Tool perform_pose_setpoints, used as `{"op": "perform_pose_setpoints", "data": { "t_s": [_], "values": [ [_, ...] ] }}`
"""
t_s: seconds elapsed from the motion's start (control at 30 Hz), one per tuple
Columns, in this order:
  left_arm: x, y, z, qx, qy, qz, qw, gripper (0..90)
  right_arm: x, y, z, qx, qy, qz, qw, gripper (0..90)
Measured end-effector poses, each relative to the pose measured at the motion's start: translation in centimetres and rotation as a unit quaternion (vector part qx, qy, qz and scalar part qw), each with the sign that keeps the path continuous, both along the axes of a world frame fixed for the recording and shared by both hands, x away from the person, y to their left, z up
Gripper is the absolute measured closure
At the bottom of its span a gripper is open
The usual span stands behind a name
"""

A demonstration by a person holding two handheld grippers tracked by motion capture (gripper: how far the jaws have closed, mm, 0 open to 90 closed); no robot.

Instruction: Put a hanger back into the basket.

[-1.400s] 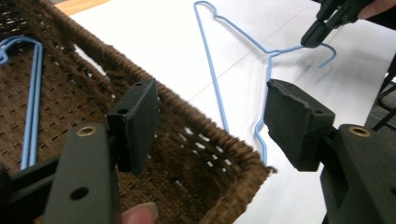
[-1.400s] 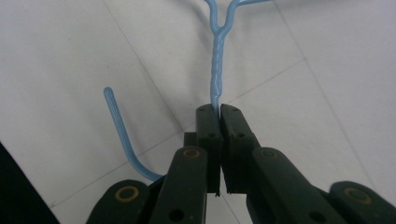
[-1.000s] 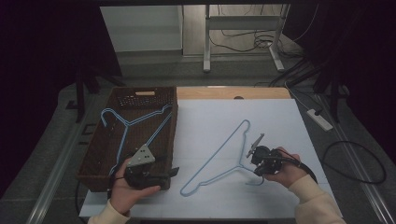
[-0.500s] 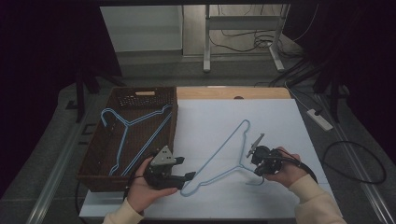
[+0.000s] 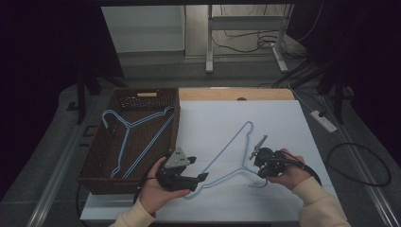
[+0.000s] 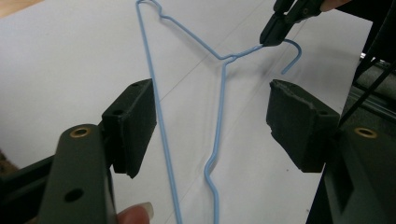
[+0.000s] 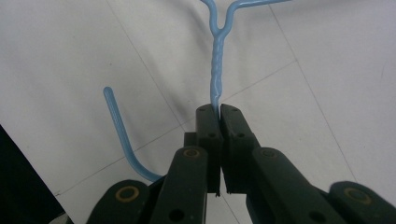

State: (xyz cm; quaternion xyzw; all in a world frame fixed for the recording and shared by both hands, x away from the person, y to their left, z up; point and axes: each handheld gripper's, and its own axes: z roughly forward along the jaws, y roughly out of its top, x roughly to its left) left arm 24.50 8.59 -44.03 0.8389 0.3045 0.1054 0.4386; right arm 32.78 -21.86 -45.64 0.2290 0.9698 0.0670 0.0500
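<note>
You have two blue hangers: one in the basket (image 5: 97, 163), one hanger (image 5: 230, 150) on the white sheet (image 5: 283, 127), hook toward you, slanting away. Your right gripper (image 5: 259, 153) pinches its neck; your left gripper (image 5: 197, 169) gapes wide.

We see a brown wicker basket (image 5: 97, 161) at the desk's (image 5: 283, 118) left edge, a second blue wire hanger (image 5: 135, 137) lying flat inside. White power strip (image 5: 324, 120) on the floor off the right edge.
</note>
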Motion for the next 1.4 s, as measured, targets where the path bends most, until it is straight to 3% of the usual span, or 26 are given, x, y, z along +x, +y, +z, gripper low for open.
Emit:
{"op": "perform_pose_setpoints", "data": {
  "t_s": [0.47,0.83,0.97,1.2,1.4],
  "values": [
    [1.6,-4.9,-2.5,0.039,0.031,-0.032,0.9983,30.7,-0.1,0.0,0.0,0.002,-0.002,-0.001,1.0,87.2],
    [3.8,-7.7,-5.8,0.095,0.063,-0.038,0.9927,33.0,-0.2,0.1,0.4,0.001,0.0,-0.002,1.0,87.2],
    [4.4,-8.3,-6.7,0.103,0.074,-0.041,0.9911,35.1,-0.2,0.2,0.7,-0.002,-0.001,0.0,1.0,87.2],
    [4.9,-8.7,-7.5,0.109,0.082,-0.043,0.9898,45.6,-0.3,0.5,0.9,-0.001,-0.003,0.001,1.0,87.2],
    [5.1,-8.9,-7.7,0.116,0.093,-0.058,0.9872,72.3,-0.4,0.6,1.5,0.003,-0.006,0.003,1.0,87.2]
  ]
}}
